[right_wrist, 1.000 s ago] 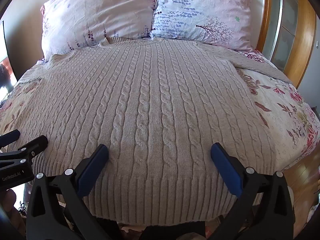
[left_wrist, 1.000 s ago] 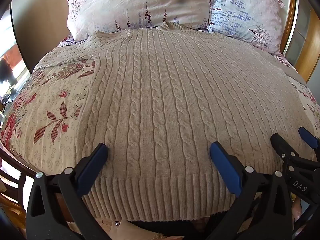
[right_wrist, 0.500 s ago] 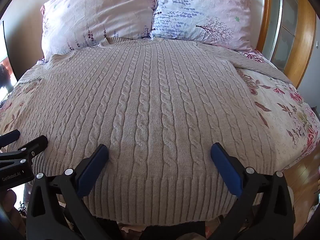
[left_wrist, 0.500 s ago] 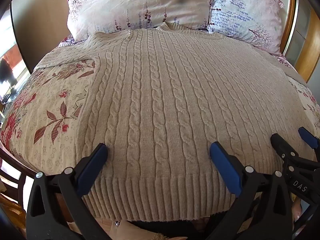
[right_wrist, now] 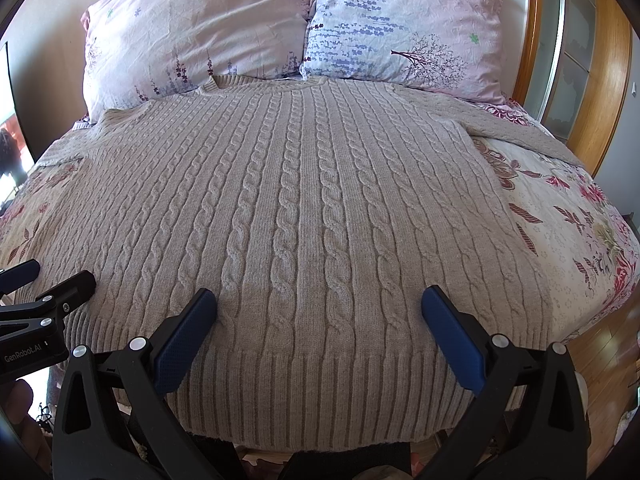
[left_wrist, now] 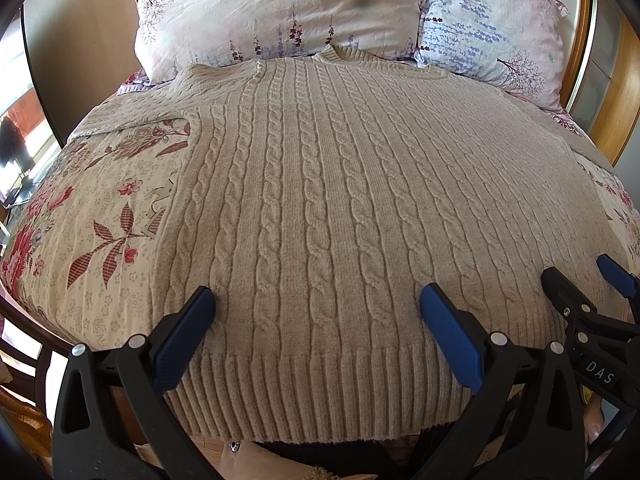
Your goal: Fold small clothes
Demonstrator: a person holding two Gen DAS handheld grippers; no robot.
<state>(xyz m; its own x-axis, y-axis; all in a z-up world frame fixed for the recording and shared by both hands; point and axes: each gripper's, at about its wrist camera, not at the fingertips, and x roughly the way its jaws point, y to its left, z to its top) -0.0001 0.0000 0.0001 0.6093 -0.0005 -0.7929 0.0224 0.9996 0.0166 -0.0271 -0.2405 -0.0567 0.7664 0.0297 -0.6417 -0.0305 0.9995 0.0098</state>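
A beige cable-knit sweater (left_wrist: 320, 200) lies flat and spread out on the bed, neck toward the pillows, ribbed hem at the near edge; it also shows in the right wrist view (right_wrist: 304, 208). Its sleeves stretch out to both sides. My left gripper (left_wrist: 316, 300) is open over the hem's left part, holding nothing. My right gripper (right_wrist: 318, 300) is open over the hem's right part, holding nothing. Each gripper shows at the edge of the other's view: the right one (left_wrist: 580, 284) and the left one (right_wrist: 60, 276).
The bed has a floral cover (left_wrist: 100, 216). Two pillows lean at the head, a pink one (left_wrist: 272, 12) and a lilac one (left_wrist: 492, 24). A wooden wardrobe frame (right_wrist: 600, 60) stands on the right. Wooden floor (right_wrist: 600, 344) shows past the bed's right edge.
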